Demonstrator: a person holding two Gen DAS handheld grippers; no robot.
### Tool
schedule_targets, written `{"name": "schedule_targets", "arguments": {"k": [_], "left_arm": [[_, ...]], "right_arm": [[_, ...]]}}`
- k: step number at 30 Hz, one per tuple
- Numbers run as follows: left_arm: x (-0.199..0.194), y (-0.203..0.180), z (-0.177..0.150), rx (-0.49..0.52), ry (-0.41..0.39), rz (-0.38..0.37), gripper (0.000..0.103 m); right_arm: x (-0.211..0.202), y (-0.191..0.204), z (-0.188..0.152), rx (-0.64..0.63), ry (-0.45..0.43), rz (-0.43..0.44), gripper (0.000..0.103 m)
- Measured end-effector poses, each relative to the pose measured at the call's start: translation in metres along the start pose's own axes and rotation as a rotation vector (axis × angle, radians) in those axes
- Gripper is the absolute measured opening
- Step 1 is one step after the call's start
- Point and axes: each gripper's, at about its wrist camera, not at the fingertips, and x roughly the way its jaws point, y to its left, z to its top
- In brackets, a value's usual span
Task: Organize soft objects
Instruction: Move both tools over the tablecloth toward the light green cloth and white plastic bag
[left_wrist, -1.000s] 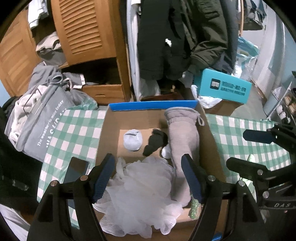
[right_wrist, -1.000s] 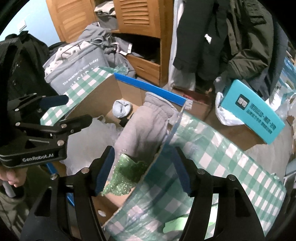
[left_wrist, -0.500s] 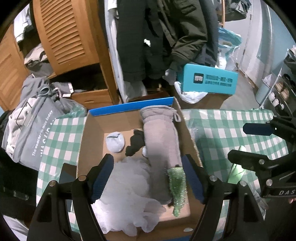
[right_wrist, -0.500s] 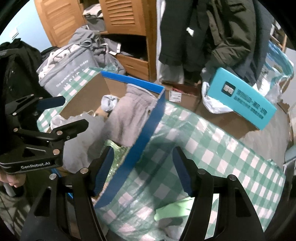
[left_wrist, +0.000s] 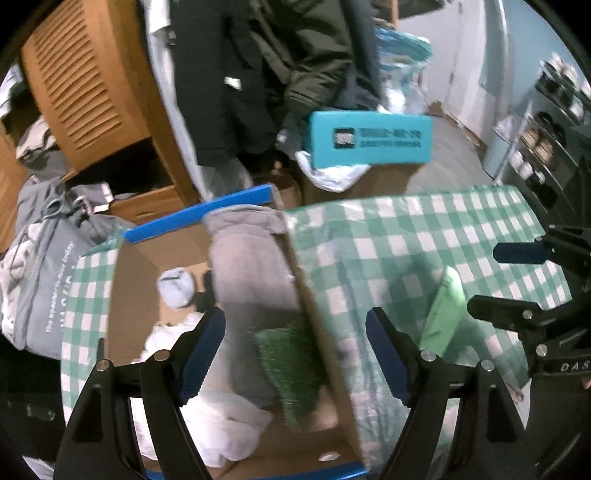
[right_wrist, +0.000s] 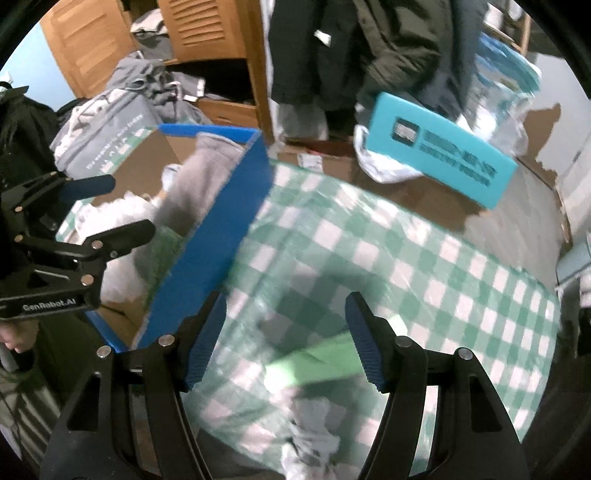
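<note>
Green-and-white checked tablecloth (left_wrist: 399, 236) across the table, cluttered wardrobe (left_wrist: 92, 85) and hanging dark coats (left_wrist: 258, 66) behind, teal box (left_wrist: 369, 138) on a brown carton beyond the far edge

Cardboard box (left_wrist: 122, 295) with blue-edged flaps standing on the cloth, soft things inside. From the left wrist: grey towel (left_wrist: 251, 280) lying along the right wall, its end draped over the far rim; green scrubber (left_wrist: 291, 365) just beside it against that wall; pale sock ball (left_wrist: 176, 284) and a dark item further back; white mesh puff (left_wrist: 218, 410) at the near left corner. From the right wrist: interior mostly hidden by the raised blue flap (right_wrist: 218, 251), only the towel's top, a strip of the scrubber and some white mesh showing past it

Light green object (right_wrist: 314, 358) flat on the cloth, outside the box, blurred in both views; crumpled grey cloth (right_wrist: 314, 432) near the table edge, seen from the right wrist only

Left gripper (left_wrist: 295, 354) spread wide above the box's right wall, holding nothing. Right gripper (right_wrist: 284, 343) spread wide over the cloth, straddling the light green object from above, contact not discernible
</note>
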Motion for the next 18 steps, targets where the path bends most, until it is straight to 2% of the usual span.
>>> {"name": "schedule_targets", "arguments": {"k": [9, 18], "left_arm": [[0.014, -0.063, -0.009, 0.116, 0.069, -0.085, 0.08], [0.03, -0.101, -0.034, 0.205, 0.139, -0.078, 0.08]], "right_arm": [[0.005, -0.035, -0.051, 0.12, 0.075, 0.001, 0.066], [0.016, -0.045, -0.095, 0.169, 0.147, 0.014, 0.066]]}}
